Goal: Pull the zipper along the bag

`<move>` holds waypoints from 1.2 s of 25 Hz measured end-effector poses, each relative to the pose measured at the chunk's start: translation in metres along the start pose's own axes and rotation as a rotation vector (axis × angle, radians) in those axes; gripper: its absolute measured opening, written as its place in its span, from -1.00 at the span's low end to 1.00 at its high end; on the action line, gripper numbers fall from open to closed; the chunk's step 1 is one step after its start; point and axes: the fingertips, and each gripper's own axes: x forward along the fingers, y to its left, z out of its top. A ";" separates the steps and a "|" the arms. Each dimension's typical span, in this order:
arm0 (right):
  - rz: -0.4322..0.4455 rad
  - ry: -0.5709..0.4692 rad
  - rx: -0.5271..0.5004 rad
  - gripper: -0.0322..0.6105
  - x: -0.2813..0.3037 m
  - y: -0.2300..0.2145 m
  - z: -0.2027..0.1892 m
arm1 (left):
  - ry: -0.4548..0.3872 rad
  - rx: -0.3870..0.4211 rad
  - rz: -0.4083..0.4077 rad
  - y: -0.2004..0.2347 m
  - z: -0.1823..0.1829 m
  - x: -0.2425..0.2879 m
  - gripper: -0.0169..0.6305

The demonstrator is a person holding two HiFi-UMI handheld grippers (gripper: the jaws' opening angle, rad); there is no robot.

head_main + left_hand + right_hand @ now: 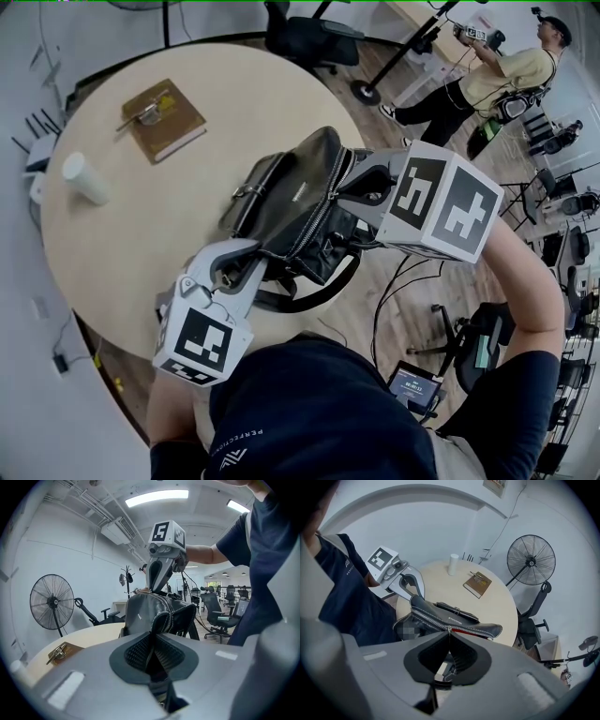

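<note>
Bag (pixel 291 202), one; left gripper (pixel 152 639) fingers pinching its end; right gripper (pixel 449 641) fingers pinching zipper pull (pixel 449 629).

Black leather bag (pixel 281 202) here, sitting zipper-side up at the near edge of my round pale table (pixel 122 234), a strap (pixel 309 298) looping out below it. The silver-toothed zipper (pixel 429 618) runs along the top, closed over one stretch, red lining showing where it gapes beyond that.
</note>
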 end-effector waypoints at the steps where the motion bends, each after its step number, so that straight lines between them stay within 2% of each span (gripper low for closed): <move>1: -0.005 0.005 0.002 -0.86 -0.001 -0.003 -0.002 | -0.001 -0.002 -0.002 0.000 0.000 0.000 -0.81; 11: -0.034 0.036 0.037 -0.86 -0.002 -0.026 -0.013 | -0.001 -0.002 -0.013 0.000 0.001 -0.001 -0.81; 30: -0.067 0.151 -0.021 -0.85 -0.001 -0.053 -0.024 | 0.001 -0.012 -0.021 -0.001 0.002 0.000 -0.81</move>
